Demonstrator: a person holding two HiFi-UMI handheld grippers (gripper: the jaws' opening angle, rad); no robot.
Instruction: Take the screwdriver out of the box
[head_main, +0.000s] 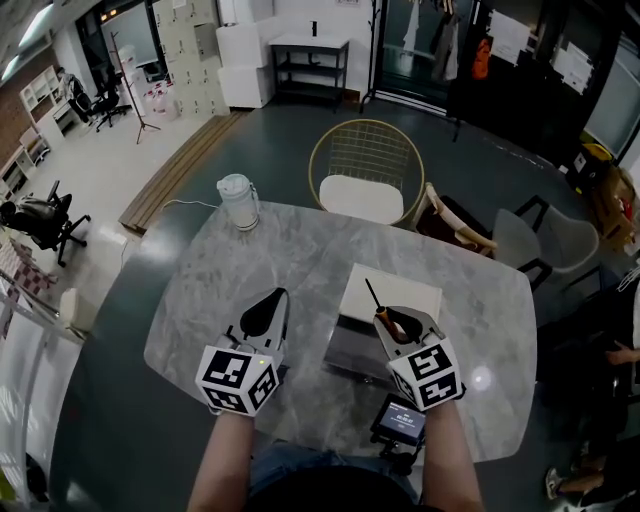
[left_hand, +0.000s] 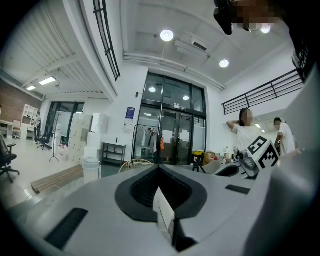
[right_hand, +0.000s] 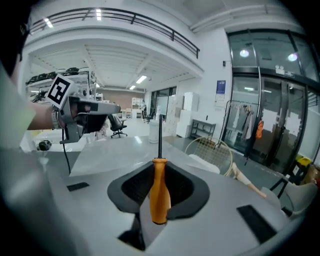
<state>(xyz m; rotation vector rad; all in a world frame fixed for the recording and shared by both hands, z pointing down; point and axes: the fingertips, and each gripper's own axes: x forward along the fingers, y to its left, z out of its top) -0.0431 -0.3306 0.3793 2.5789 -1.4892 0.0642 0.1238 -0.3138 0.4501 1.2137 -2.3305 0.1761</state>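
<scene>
My right gripper (head_main: 398, 316) is shut on a screwdriver (head_main: 383, 316) with an orange handle. Its thin dark shaft sticks out past the jaws, above the open box (head_main: 350, 355) with its white lid (head_main: 395, 290) folded back. In the right gripper view the handle (right_hand: 159, 192) sits clamped between the jaws of that gripper (right_hand: 159, 167), the shaft pointing straight ahead. My left gripper (head_main: 278, 298) hovers over the marble table (head_main: 220, 290) to the left of the box. Its jaws are shut (left_hand: 159, 169) with nothing between them.
A white jug (head_main: 238, 200) stands at the table's far left edge. A gold wire chair (head_main: 365, 165) and a grey chair (head_main: 535, 240) stand behind the table. A small dark device with a screen (head_main: 400, 420) lies at the near edge.
</scene>
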